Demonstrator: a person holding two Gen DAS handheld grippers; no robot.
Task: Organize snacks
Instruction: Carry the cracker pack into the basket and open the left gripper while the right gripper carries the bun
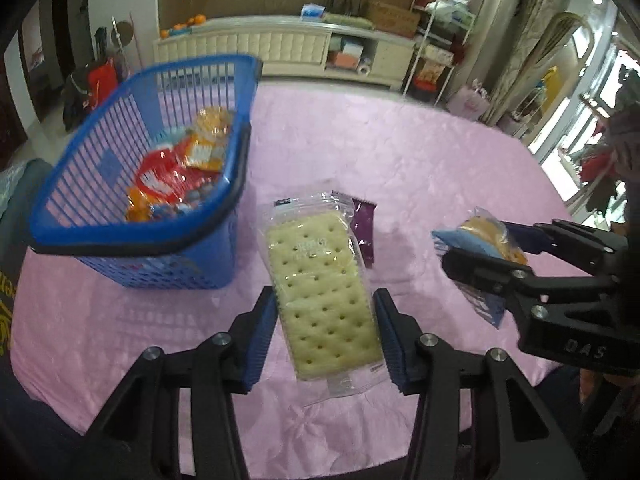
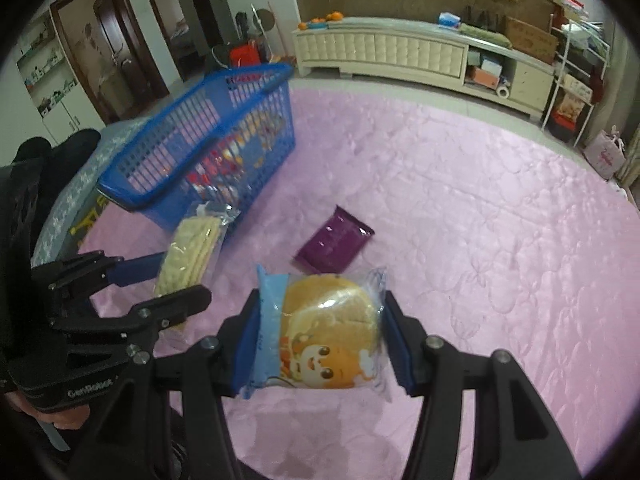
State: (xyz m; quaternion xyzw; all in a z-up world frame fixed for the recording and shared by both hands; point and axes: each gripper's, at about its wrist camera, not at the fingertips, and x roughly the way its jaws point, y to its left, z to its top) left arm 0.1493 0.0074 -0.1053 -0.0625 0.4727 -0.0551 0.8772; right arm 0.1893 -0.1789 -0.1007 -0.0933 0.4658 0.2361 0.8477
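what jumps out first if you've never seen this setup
Each hand-held gripper holds a snack above the pink tablecloth: the left hand-held gripper is shut on a clear pack of crackers, the right hand-held gripper on a wrapped bun. At the far left stands a blue basket with bright packets inside, and a purple packet lies alone mid-table.

home, prob. living rm | TV cabinet (image 2: 384, 54) | doors (image 2: 116, 44) | pink quilted cloth (image 2: 480, 208)
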